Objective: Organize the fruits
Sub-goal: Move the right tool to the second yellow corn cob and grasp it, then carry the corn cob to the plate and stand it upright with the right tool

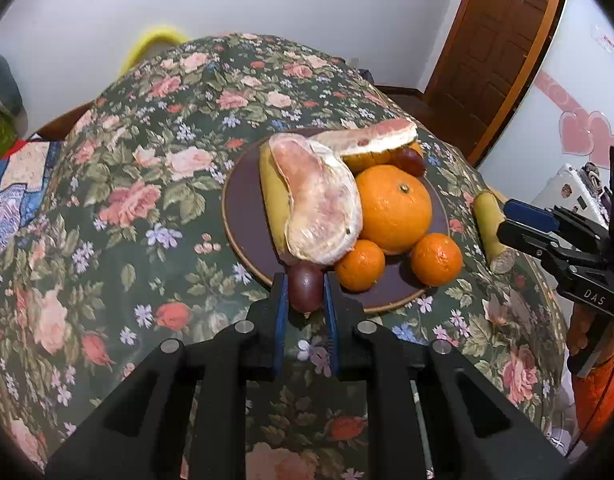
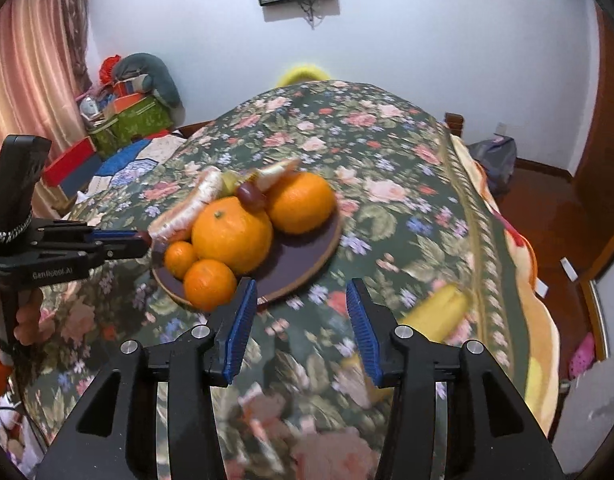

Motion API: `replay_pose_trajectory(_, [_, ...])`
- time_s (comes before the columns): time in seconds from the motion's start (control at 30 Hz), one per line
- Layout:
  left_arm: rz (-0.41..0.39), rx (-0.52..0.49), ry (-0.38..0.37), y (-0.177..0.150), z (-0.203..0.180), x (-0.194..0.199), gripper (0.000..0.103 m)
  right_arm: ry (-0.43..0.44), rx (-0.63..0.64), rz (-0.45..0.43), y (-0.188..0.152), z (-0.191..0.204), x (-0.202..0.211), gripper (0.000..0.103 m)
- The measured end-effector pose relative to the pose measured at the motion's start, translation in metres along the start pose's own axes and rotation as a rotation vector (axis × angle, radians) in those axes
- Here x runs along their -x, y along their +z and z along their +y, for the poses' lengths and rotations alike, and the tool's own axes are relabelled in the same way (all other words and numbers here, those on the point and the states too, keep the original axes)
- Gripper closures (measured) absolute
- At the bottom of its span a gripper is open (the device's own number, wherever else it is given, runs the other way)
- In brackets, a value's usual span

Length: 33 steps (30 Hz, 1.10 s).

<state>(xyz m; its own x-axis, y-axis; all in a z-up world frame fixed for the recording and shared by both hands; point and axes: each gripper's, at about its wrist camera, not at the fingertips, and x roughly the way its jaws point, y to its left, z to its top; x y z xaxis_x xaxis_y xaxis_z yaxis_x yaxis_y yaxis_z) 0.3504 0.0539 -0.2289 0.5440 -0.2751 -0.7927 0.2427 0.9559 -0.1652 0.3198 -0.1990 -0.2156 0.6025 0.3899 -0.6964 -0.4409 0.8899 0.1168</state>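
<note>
A purple plate (image 1: 243, 216) holds two pomelo wedges (image 1: 323, 208), a banana (image 1: 272, 196), a big orange (image 1: 395, 208), two mandarins (image 1: 361, 266) and a dark red date (image 1: 411, 160). My left gripper (image 1: 305, 280) is shut on a second small dark red date (image 1: 305, 296) at the plate's near rim. My right gripper (image 2: 301, 286) stands open with nothing between its blue pads, just off the plate's (image 2: 303, 256) edge. A cut banana piece (image 2: 439, 312) lies on the cloth to the right of it. In the right wrist view the left gripper (image 2: 145, 238) reaches in from the left.
A floral tablecloth (image 1: 147, 184) covers the round table, which drops off at the right edge (image 2: 503, 264). Boxes and bedding (image 2: 123, 120) are piled beyond the table at the left. A wooden door (image 1: 503, 40) stands at the far right.
</note>
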Motion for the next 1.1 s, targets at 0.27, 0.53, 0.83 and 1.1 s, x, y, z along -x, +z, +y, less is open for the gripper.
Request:
replay_pose_trajectory(0.27, [0.013, -0.015, 0.007, 0.0, -0.014, -0.007, 0.086, -0.086, -0.062, 0.032, -0.022, -0.03, 0.015, 0.06])
replay_pose_trajectory(0.53, [0.024, -0.008, 0.058, -0.002, -0.017, -0.014, 0.071, -0.097, -0.153, 0.064, -0.028, -0.048, 0.003, 0.052])
replay_pose_trajectory(0.83, [-0.006, 0.007, 0.087, -0.012, -0.014, 0.003, 0.047, -0.12, -0.226, 0.081, -0.021, -0.064, -0.015, 0.05])
replay_pose_trajectory(1.1, [-0.013, 0.016, 0.083, -0.024, -0.011, 0.011, 0.042, -0.072, -0.306, 0.11, -0.028, -0.079, -0.023, 0.045])
